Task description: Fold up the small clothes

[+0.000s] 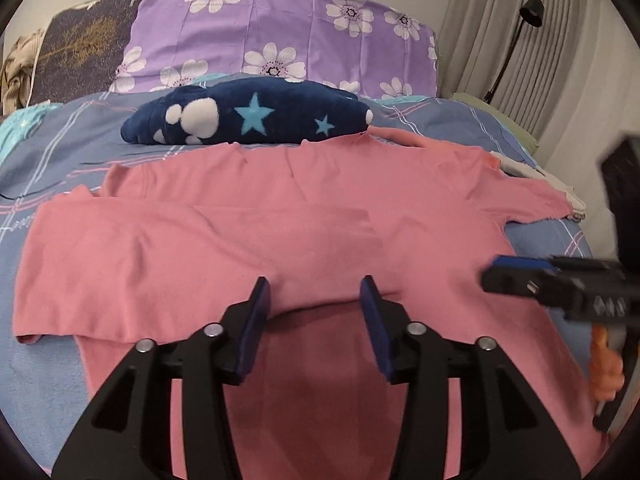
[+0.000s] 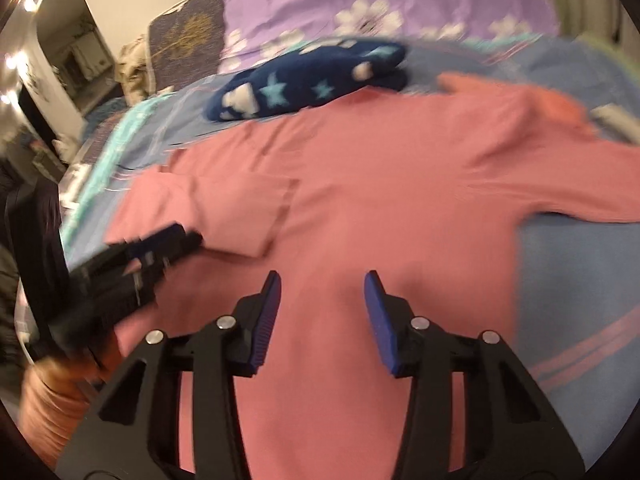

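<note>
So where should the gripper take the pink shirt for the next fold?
Take the pink shirt by its unfolded right sleeve, coming from the right: that sleeve lies flat and spread out, while the left one is already folded across the body.

Your left wrist view is sharp and evenly lit by soft indoor light, with only a faint shadow under the fold of the pink shirt [image 1: 280, 232]. The right tongs [image 1: 516, 280] at its right edge are smeared by motion. Your right wrist view is blurred throughout; the navy star-print cloth [image 2: 308, 84] and purple floral bedding [image 2: 400, 8] streak sideways, and small warm lamps [image 2: 28, 2] flare at upper left. Both views bend strongly toward a dark round rim, curving the bed [image 1: 48, 152].
</note>
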Demonstrator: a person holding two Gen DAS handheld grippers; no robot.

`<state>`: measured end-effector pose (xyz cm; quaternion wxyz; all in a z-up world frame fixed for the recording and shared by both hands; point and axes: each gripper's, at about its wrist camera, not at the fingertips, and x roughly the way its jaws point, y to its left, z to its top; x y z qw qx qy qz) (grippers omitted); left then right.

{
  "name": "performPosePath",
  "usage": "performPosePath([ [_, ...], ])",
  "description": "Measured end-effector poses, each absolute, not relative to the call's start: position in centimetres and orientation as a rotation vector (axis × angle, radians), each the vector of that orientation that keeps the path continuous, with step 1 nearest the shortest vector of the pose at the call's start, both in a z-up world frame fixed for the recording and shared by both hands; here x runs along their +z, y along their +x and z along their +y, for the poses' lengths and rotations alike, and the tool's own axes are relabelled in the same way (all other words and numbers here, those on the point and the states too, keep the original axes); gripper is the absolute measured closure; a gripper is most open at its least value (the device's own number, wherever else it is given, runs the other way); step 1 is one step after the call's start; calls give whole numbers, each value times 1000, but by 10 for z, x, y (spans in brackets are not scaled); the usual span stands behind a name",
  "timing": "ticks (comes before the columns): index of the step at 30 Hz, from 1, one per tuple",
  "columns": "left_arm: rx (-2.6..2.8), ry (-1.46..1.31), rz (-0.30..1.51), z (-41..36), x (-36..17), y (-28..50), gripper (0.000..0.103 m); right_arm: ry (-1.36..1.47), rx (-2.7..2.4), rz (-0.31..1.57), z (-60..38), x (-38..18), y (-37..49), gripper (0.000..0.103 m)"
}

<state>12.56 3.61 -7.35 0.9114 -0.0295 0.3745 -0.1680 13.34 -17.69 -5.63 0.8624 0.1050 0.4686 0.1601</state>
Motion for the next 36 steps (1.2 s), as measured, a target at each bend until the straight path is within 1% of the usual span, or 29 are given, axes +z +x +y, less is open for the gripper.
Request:
performPosePath([
  [2, -343, -23, 766, 33, -73, 118, 55, 261, 382, 1025, -166, -63, 152, 53],
  [3, -332, -3, 768, 33, -74, 116, 55, 283, 402, 1047, -160, -68, 163, 45],
  [4, -323, 6, 772, 34, -73, 114, 51, 298, 414, 1070, -153, -72, 173, 40],
  [5, -309, 12, 777, 36, -74, 113, 48, 303, 422, 1091, -146, -76, 182, 38],
  [6, -295, 12, 778, 38, -74, 112, 47, 301, 429, 1107, -139, -80, 188, 35],
  [7, -282, 1, 778, 43, -74, 110, 47, 293, 436, 1117, -130, -83, 196, 28],
  [8, -280, -9, 778, 46, -74, 109, 47, 284, 432, 1110, -125, -82, 201, 27],
  [9, -277, -22, 781, 50, -74, 108, 47, 265, 421, 1098, -118, -81, 205, 30],
  [10, -276, -27, 783, 51, -75, 108, 47, 248, 417, 1092, -113, -79, 208, 65],
  [11, -280, -31, 785, 52, -75, 107, 47, 227, 424, 1099, -106, -75, 211, 95],
  [12, -290, -31, 786, 53, -75, 105, 47, 243, 427, 1088, -106, -69, 213, 100],
  [14, -300, -21, 788, 52, -76, 102, 48, 253, 425, 984, -113, -41, 209, 100],
  [16, -288, -9, 785, 56, -76, 99, 52, 218, 377, 867, -129, -8, 200, 100],
  [18, -259, -20, 780, 66, -75, 98, 52, 180, 306, 826, -148, 7, 198, 100],
  [20, -225, -46, 779, 77, -76, 99, 52, 158, 219, 833, -172, 6, 203, 99],
  [24, -128, -101, 801, 98, -81, 107, 52, 206, 139, 917, -212, -27, 227, 98],
  [25, -109, -110, 806, 102, -82, 108, 52, 219, 123, 938, -220, -37, 230, 94],
  [27, -74, -136, 814, 112, -83, 109, 52, 260, 108, 951, -229, -50, 229, 92],
  [29, -46, -155, 812, 121, -82, 110, 52, 293, 125, 961, -233, -54, 225, 85],
  [31, -26, -175, 807, 131, -81, 109, 52, 284, 133, 963, -235, -55, 219, 73],
  [32, -12, -175, 805, 134, -80, 109, 52, 273, 137, 961, -235, -55, 214, 70],
  [34, 33, -164, 806, 142, -81, 111, 52, 250, 152, 970, -231, -58, 211, 53],
  [36, 73, -152, 809, 149, -83, 112, 52, 222, 180, 998, -226, -65, 213, 47],
])
